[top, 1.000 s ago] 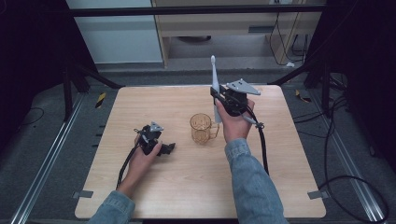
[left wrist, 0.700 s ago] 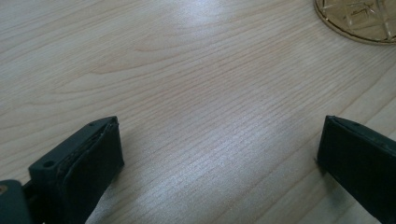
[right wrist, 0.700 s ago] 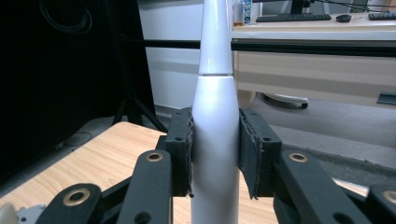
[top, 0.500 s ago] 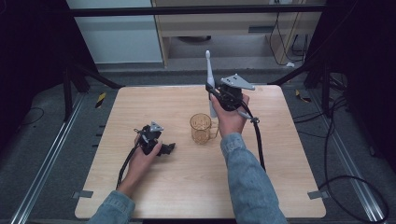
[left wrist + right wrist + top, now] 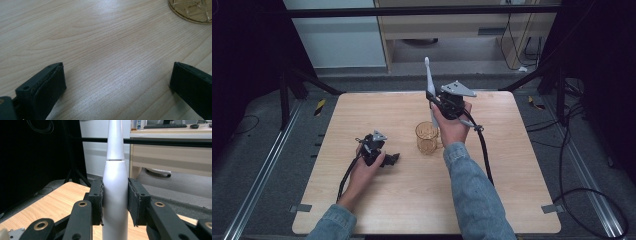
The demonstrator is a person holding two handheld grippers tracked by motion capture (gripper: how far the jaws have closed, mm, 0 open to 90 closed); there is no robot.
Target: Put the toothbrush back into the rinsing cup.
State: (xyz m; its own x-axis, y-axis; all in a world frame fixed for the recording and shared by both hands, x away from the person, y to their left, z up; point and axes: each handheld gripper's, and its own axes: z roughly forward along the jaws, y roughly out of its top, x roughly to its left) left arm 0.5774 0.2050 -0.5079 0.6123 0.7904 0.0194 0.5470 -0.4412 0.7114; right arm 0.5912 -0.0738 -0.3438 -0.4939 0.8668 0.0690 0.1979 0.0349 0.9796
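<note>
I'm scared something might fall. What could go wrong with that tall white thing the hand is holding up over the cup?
The right gripper pinches the white electric toothbrush low on its smooth, rounded body, so it might slip or tilt. It hangs just behind the amber glass cup, which looks light; a bump from the brush could tip it. The left gripper rests open on the table, apart from the cup, so nothing steadies it.
</note>
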